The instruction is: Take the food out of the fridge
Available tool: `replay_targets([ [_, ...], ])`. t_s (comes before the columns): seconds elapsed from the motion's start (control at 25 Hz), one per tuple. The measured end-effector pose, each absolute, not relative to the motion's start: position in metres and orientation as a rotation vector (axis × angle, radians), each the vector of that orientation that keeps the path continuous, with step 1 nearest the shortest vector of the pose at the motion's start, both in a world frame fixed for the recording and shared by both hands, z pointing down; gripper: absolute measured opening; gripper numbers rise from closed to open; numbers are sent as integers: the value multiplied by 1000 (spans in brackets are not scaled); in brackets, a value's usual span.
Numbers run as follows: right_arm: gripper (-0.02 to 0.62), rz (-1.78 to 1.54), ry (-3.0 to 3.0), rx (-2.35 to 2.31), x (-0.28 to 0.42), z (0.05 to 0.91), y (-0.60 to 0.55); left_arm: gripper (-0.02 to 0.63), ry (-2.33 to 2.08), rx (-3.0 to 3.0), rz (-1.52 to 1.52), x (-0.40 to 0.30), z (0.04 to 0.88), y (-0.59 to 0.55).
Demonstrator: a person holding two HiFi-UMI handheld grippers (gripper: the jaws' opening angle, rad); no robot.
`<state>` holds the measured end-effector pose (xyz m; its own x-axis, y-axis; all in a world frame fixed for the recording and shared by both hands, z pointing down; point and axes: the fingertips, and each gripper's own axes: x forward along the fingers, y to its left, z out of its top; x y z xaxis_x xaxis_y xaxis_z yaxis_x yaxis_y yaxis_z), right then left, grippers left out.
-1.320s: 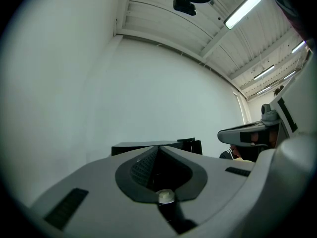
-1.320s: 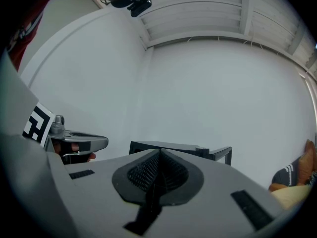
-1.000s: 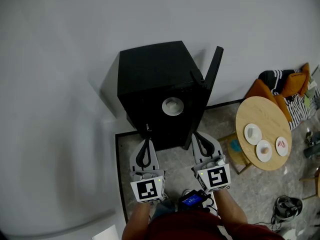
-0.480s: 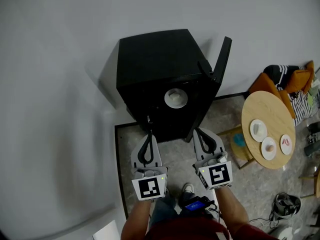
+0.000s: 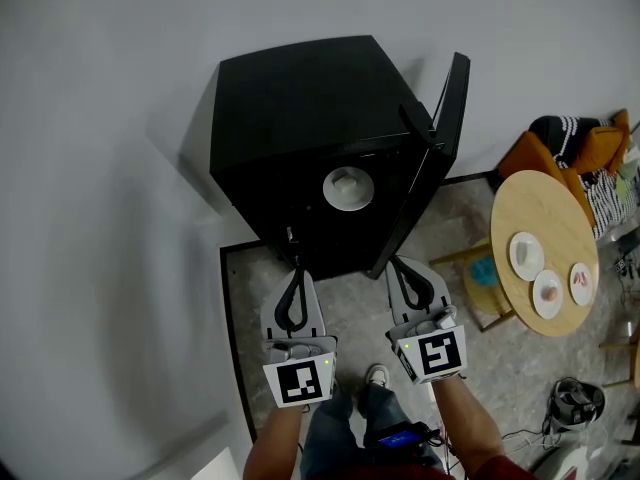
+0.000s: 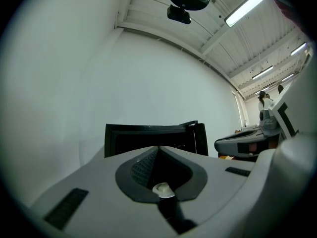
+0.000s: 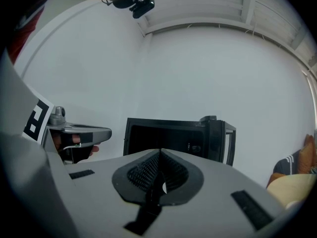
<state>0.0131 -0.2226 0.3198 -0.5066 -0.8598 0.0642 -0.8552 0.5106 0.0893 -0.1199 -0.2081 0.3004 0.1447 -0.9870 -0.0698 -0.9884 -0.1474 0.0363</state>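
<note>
Head view: fridge (image 5: 300,108) stands open

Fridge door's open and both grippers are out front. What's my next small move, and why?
Probably open the right gripper and ease it toward the white dish in the fridge: the door stands open, the dish is in plain view, and this gripper and the left gripper are shut, empty, short of the opening.

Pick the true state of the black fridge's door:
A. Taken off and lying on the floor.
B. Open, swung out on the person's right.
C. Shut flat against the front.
B: in the head view the door stands edge-on, swung out at the right of the fridge, and a white dish shows in the dark open front.
</note>
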Motion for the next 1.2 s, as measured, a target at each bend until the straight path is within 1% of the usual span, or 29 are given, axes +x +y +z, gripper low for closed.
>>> replay_targets([
  [0.56,23,-64,-2655,1550,1,397,-266,14,2055,-2392,89,-123,395,-238],
  [0.8,22,-94,-2649,1494,-12,443,-279,14,2104,-2354,85,-141,443,-249],
  [1.2,23,-72,-2632,1518,-12,523,-292,14,2098,-2364,16,-135,520,-257],
])
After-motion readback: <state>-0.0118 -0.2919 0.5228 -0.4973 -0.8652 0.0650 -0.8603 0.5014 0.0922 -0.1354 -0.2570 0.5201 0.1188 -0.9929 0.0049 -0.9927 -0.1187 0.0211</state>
